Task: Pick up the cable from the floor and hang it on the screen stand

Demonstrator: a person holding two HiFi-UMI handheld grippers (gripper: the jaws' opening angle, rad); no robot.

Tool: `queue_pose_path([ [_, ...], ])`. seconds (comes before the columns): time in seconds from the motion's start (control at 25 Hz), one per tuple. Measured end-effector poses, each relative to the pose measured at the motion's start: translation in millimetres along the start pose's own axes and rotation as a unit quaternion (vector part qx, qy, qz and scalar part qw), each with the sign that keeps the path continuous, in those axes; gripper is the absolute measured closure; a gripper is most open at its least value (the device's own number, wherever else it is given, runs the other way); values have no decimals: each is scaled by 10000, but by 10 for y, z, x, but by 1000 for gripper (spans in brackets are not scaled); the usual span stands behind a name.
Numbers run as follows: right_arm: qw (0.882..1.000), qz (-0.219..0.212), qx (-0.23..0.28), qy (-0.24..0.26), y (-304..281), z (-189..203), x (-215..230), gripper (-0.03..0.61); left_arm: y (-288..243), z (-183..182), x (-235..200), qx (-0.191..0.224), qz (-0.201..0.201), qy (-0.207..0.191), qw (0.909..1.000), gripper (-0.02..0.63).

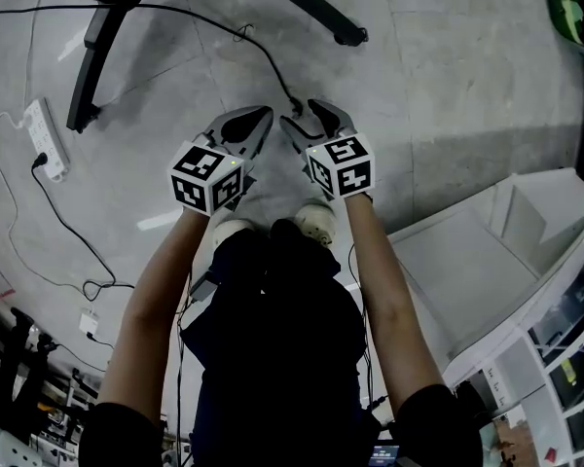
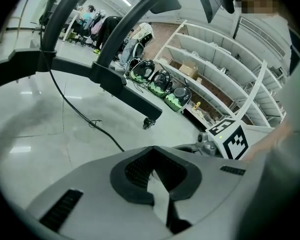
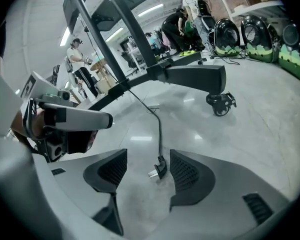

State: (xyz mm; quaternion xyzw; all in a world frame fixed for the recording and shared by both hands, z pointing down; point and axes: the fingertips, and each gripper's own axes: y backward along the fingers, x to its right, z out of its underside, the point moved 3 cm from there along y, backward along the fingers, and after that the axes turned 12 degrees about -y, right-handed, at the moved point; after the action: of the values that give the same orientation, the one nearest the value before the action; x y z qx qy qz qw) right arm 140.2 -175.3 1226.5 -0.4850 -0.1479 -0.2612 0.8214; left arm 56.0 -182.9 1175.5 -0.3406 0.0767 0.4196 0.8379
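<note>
**Item 1: right gripper** (image 3: 148, 154). Jaws spread wide and holding nothing, the 2 ribbed pads well apart, tips angled down at the floor (image 3: 270, 129).
- Between the jaws, closer to the right-hand pad: the plug (image 3: 160, 168) of the black cable (image 3: 159, 129), lying on the floor with its prongs toward the left-hand pad. Neither pad touches it.
- Ahead of the jaws: the cable runs away across the floor through a small kink to the base of the screen stand (image 3: 190, 76).
- Further ahead and to the right: 1 stand leg ending in a caster (image 3: 220, 103).
- On the gripper body: the marker cube (image 1: 341, 166).

**Item 2: left gripper** (image 2: 154, 171). Jaws pressed together, nothing between the pads.
- Just beside it on its right: the right gripper.
- Ahead: the same cable on the floor, then the dark stand legs.
- Far ahead and to the right: white shelving (image 2: 225, 84).
- On the gripper body: a second marker cube (image 1: 206, 178).

**Item 3: surroundings, head view.** Both grippers are low and side by side. A white power strip (image 1: 47, 136) lies well off to the left gripper's left.
</note>
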Motion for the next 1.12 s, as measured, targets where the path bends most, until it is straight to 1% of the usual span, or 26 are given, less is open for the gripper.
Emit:
queue_pose_path([
  [0.08, 9999, 100, -46, 111, -86, 63, 54, 301, -52, 45, -39, 51, 19, 116, 9999, 609],
  [0.16, 9996, 199, -70, 208, -171, 133, 86, 299, -92, 92, -81, 80, 3, 153, 9999, 609],
  [0.28, 9968, 475, -37, 637, -277, 206, 97, 299, -129, 161, -120, 61, 7, 151, 9999, 609],
  [0.36, 9952, 608, -11, 765, -335, 220, 86, 299, -143, 196, -128, 39, 54, 171, 9998, 609],
  [0.52, 9932, 818, 261, 790, -375, 228, 130, 315, -150, 231, -157, 43, 82, 218, 9997, 609],
  [0.56, 9920, 924, 355, 778, -366, 225, 163, 344, -150, 240, -160, 38, 88, 225, 9997, 609],
  [0.6, 9912, 1020, 428, 721, -355, 218, 204, 396, -149, 248, -158, 29, 99, 229, 9997, 609],
  [0.64, 9911, 1070, 474, 634, -346, 210, 246, 425, -149, 255, -154, 20, 111, 230, 9997, 609],
  [0.68, 9914, 1076, 493, 560, -343, 203, 277, 437, -149, 259, -151, 10, 121, 230, 9997, 609],
  [0.84, 9926, 1053, 301, 530, -346, 194, 288, 445, -146, 250, -110, -27, 139, 265, 9995, 609],
  [0.92, 9932, 1061, 227, 421, -319, 175, 290, 446, -122, 217, -83, -40, 144, 291, 9995, 609],
  [1.0, 9936, 1047, 201, 360, -256, 123, 258, 448, -78, 168, -54, -69, 133, 306, 9994, 609],
  [1.12, 9943, 970, 146, 413, -143, 11, 176, 453, 8, 83, -8, -99, 70, 358, 9993, 609],
])
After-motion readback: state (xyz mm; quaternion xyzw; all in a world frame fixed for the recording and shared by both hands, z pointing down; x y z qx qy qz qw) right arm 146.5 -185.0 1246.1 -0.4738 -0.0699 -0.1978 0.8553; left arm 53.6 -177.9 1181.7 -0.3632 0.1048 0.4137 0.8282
